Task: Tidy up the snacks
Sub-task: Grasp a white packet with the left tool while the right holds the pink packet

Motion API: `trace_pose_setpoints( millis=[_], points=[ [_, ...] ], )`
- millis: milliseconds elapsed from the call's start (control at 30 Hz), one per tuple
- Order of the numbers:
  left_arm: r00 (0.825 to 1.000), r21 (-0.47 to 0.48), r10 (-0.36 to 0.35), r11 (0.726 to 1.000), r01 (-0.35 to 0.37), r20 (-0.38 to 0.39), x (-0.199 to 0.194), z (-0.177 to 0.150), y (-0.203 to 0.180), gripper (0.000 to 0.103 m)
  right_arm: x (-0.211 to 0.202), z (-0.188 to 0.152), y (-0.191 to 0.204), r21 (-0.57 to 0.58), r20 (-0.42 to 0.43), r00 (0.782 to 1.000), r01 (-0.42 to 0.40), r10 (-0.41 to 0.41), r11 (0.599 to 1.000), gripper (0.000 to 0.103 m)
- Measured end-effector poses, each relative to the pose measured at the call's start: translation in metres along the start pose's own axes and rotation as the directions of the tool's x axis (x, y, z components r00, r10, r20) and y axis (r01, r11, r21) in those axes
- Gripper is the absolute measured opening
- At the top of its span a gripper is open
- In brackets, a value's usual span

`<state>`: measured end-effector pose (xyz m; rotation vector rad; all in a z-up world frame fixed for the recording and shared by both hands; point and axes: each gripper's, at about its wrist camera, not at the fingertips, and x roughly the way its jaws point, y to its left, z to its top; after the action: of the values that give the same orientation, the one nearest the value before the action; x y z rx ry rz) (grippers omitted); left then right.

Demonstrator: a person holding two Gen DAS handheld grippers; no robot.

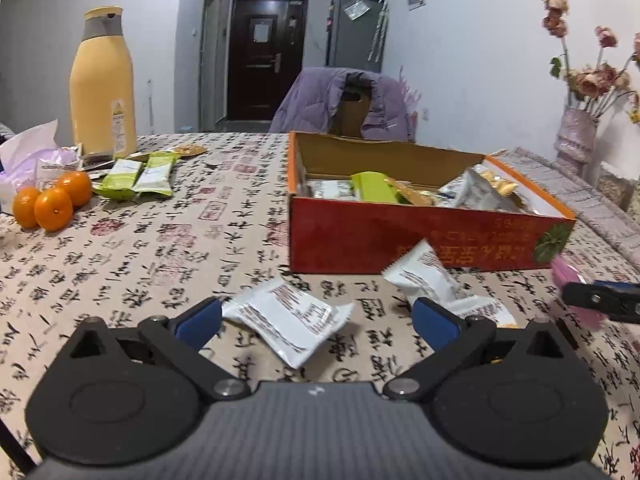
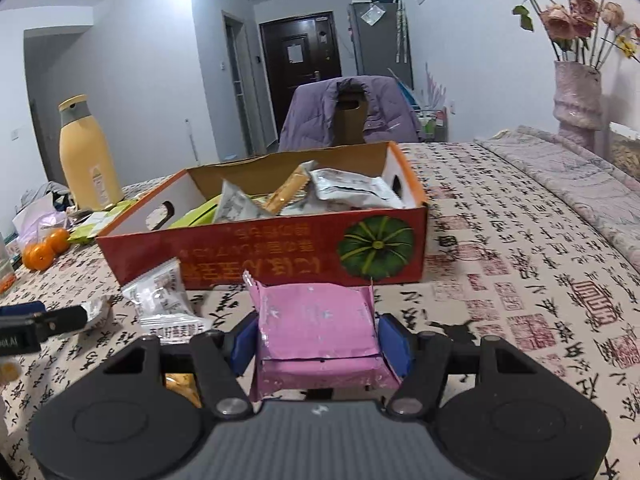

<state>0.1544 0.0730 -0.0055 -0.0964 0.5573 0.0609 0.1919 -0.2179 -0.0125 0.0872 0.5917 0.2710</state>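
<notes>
In the right wrist view my right gripper [image 2: 320, 340] is shut on a pink snack packet [image 2: 316, 320], held just above the table in front of the red cardboard box [image 2: 260, 256]. The box holds several white, green and gold packets. In the left wrist view my left gripper [image 1: 318, 320] is open and low over the table, with a white snack packet [image 1: 288, 320] lying between its blue fingers. A second white packet [image 1: 424, 276] leans by the box's red wall [image 1: 400, 236]. The right gripper [image 1: 592, 300] with the pink packet [image 1: 564, 272] shows at the right edge.
A yellow bottle [image 1: 102, 88], three oranges [image 1: 52, 200], green packets [image 1: 136, 178] and crumpled bags sit at the far left. A vase of flowers [image 2: 576, 96] and a folded blanket [image 2: 560, 176] are on the right. A chair with a purple jacket [image 1: 348, 100] stands behind the box.
</notes>
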Motion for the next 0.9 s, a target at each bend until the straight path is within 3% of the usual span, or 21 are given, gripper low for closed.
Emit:
trace_pose_setpoints(
  millis=[267, 500, 633, 733, 900],
  points=[
    [0.989, -0.057, 0.097, 0.993, -0.104, -0.112, 0.028, 0.025, 0.007, 0.103, -0.004, -0.003, -0.006, 0.018, 0.007, 1.000, 0.013, -0.013, 1.000, 0.064],
    [0.962, -0.052, 0.156, 0.984, -0.171, -0.224, 0.057, 0.029, 0.007, 0.102, -0.010, -0.003, -0.009, 0.025, 0.019, 1.000, 0.020, -0.021, 0.999, 0.064],
    [0.954, -0.068, 0.153, 0.982, -0.176, -0.259, 0.062, 0.026, 0.008, 0.085, -0.010, -0.004, -0.010, 0.037, 0.015, 0.999, 0.030, -0.031, 0.999, 0.064],
    [0.953, -0.047, 0.159, 0.983, -0.177, -0.256, 0.062, 0.024, 0.005, 0.082, -0.010, -0.005, -0.009, 0.037, 0.013, 0.999, 0.030, -0.030, 0.999, 0.064],
    [0.963, -0.012, 0.141, 0.989, -0.148, -0.230, 0.054, 0.021, -0.001, 0.054, -0.012, -0.006, -0.006, 0.034, 0.012, 0.999, 0.031, -0.031, 0.999, 0.064]
  ],
)
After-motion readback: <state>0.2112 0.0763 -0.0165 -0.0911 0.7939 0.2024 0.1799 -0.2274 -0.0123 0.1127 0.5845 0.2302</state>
